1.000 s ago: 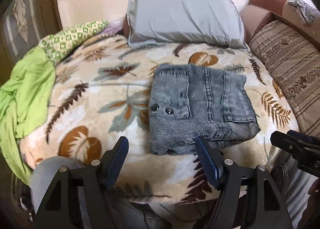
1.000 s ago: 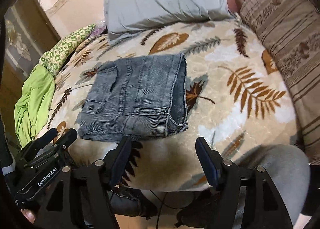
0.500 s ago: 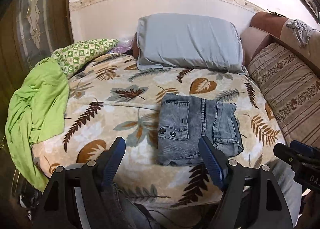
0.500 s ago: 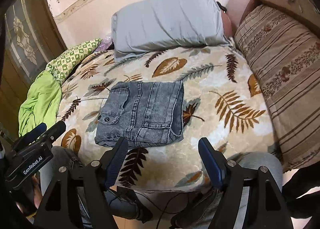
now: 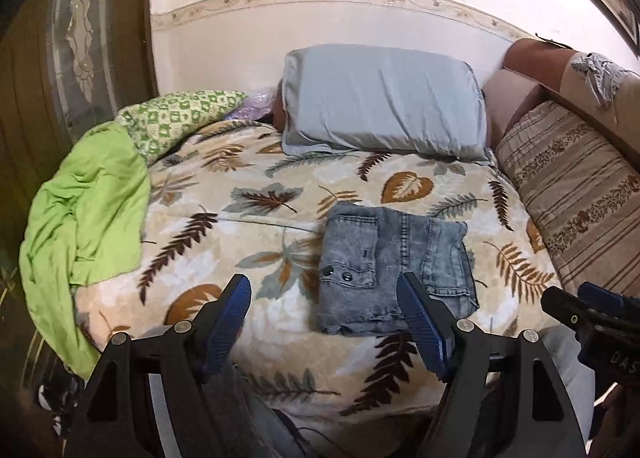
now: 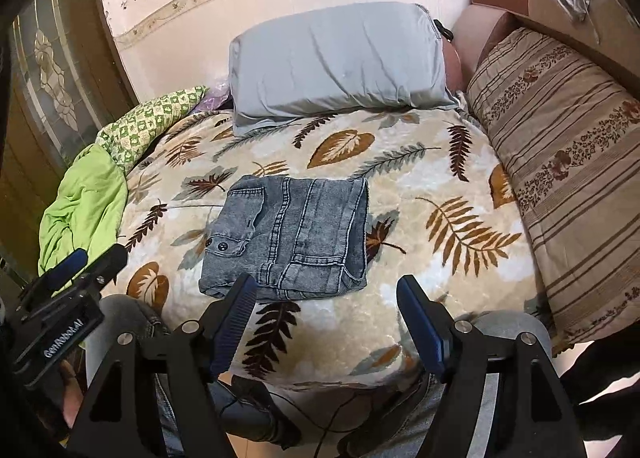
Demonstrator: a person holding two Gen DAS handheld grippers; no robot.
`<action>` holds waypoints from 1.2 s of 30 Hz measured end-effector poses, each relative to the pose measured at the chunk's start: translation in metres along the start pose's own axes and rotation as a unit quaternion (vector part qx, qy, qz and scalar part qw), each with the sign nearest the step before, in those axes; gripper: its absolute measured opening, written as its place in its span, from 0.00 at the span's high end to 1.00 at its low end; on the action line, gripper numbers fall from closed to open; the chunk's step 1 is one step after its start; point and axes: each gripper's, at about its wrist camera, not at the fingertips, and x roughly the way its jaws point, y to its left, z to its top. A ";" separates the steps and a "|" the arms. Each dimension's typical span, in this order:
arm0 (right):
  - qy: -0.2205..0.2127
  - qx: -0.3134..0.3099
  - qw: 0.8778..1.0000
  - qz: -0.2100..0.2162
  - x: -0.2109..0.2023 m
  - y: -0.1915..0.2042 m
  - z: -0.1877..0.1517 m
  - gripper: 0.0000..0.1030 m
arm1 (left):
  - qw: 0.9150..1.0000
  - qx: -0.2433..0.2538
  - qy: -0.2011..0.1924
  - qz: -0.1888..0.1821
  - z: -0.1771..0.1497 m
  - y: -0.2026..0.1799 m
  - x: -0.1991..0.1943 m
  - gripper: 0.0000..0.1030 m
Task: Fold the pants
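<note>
Pants [image 5: 394,270], grey denim, lie folded into a compact rectangle on the leaf-print blanket [image 5: 240,226] near the front edge of the bed, well apart from the grey pillow [image 5: 380,98] at the wall. Left gripper [image 5: 326,294]: jaws spread wide, empty, held above and short of the blanket; the folded pants sit ahead, overlapped only by the right-hand finger in view. Right gripper [image 6: 326,294]: jaws likewise wide and empty; the pants [image 6: 288,234] lie ahead and left of centre, their near edge crossed in view by the left-hand finger. Green sheet [image 6: 84,202] hangs at the bed's left side; striped cushion [image 6: 560,162] flanks the right.
</note>
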 end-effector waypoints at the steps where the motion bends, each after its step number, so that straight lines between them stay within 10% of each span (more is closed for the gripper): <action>1: -0.002 0.000 1.000 -0.001 -0.001 0.000 0.000 0.28 | 1.000 0.012 -0.002 0.000 0.001 -0.002 -0.001 0.27; 36: -0.008 -0.010 1.000 0.004 -0.003 0.001 0.009 0.28 | 0.997 0.054 0.035 0.038 0.013 -0.023 0.010 0.26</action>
